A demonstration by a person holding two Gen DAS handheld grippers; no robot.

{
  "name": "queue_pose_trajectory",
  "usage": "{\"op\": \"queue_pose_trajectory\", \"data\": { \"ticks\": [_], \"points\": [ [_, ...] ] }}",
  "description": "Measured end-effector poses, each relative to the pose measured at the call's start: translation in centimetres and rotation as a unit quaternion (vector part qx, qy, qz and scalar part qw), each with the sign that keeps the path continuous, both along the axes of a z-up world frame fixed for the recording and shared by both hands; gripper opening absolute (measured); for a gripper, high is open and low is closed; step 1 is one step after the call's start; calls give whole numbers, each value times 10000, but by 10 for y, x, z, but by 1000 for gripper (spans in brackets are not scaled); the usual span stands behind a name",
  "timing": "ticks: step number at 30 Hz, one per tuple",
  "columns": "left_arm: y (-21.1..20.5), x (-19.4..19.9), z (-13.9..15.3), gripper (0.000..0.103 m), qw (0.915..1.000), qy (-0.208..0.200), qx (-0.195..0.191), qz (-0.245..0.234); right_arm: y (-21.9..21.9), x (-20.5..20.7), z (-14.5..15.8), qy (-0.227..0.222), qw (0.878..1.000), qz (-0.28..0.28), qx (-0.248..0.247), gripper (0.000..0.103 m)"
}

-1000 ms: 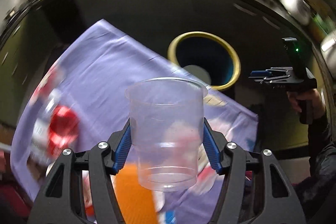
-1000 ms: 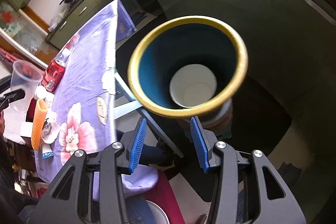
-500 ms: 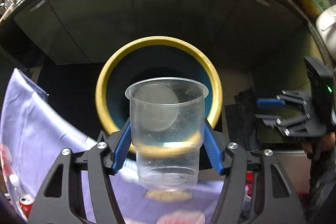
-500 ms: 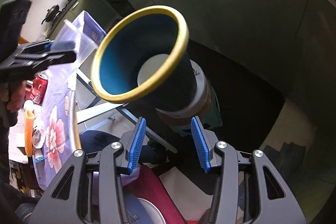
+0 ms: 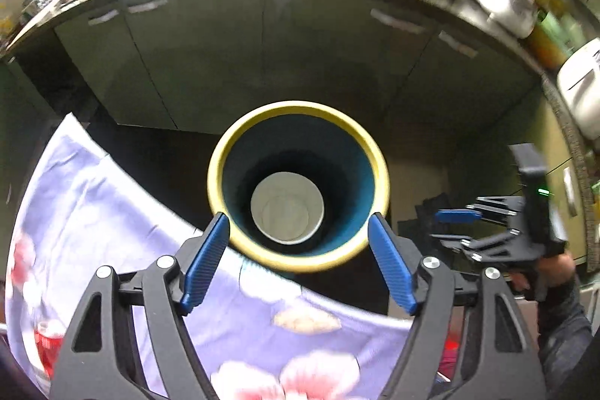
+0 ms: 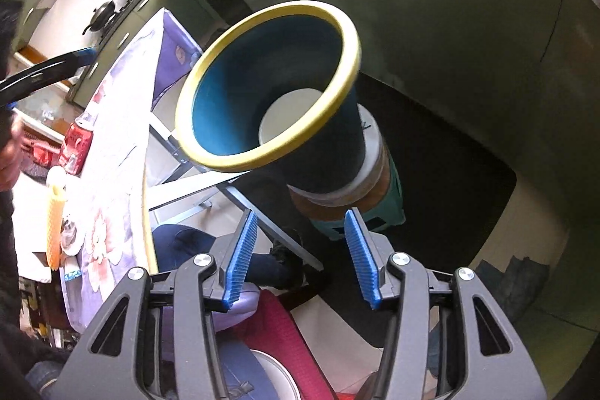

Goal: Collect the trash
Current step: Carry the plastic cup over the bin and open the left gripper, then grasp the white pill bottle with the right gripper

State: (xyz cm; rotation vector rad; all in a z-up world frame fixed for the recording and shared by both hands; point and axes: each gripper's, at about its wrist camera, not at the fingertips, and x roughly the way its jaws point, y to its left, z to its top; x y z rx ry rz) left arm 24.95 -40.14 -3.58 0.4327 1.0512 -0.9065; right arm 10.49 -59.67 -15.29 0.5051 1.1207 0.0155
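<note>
over the bin (image 5: 300, 122) the left gripper (image 5: 298, 261) fingers are spread, just opened wider, nothing between them - right gripper (image 6: 300, 255) fingers spread too; swinging back could snag the tablecloth (image 5: 112, 212).

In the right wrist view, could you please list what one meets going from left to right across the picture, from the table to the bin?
Orange ribbed tube → red can → flowered purple tablecloth → yellow-rimmed blue bin.
</note>
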Motion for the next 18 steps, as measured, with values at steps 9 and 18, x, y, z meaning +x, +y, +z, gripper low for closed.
{"op": "queue_pose_trajectory", "data": {
  "ticks": [9, 18],
  "points": [
    [140, -55, 67, 76, 9935, -363, -549, 926, 66, 21, 18, -165, 9967, 761, -249, 50],
    [300, -113, 89, 80, 9674, -738, -797, 2287, 190, 78, 57, -569, 9732, 2182, -443, 50]
  ]
}}
